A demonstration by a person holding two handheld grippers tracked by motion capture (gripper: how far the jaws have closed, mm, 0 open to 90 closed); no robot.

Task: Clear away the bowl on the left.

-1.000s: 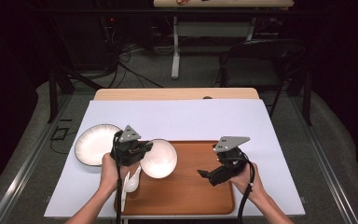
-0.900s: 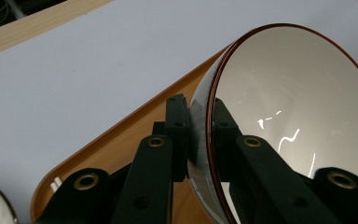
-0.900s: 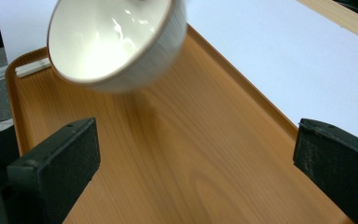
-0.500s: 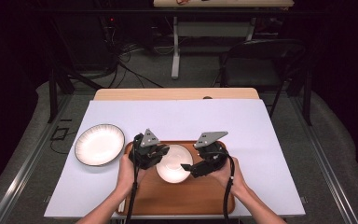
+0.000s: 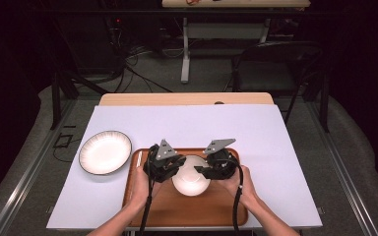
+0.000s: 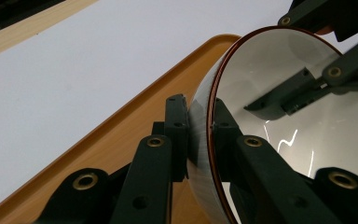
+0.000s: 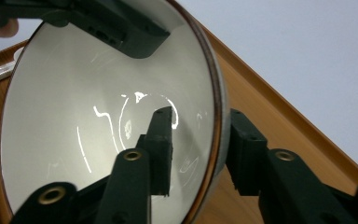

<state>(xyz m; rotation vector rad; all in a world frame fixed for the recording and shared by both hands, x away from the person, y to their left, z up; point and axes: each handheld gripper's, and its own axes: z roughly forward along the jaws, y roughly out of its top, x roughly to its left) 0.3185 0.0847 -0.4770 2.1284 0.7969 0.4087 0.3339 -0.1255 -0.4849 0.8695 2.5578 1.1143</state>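
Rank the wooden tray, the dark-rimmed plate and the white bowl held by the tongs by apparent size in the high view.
1. Brown wooden tray, plainly largest.
2. White dark-rimmed plate.
3. Glossy white bowl, partly covered by the tongs and possibly lifted nearer the camera, so its place after the plate is less sure.

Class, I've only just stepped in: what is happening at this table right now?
A person works with two hand-held grippers. The left gripper and the right gripper each pinch opposite sides of the rim of a white bowl over the wooden tray, one jaw inside and one outside. A second dish, the striped-rim plate, sits apart on the white table cover, left of the tray.
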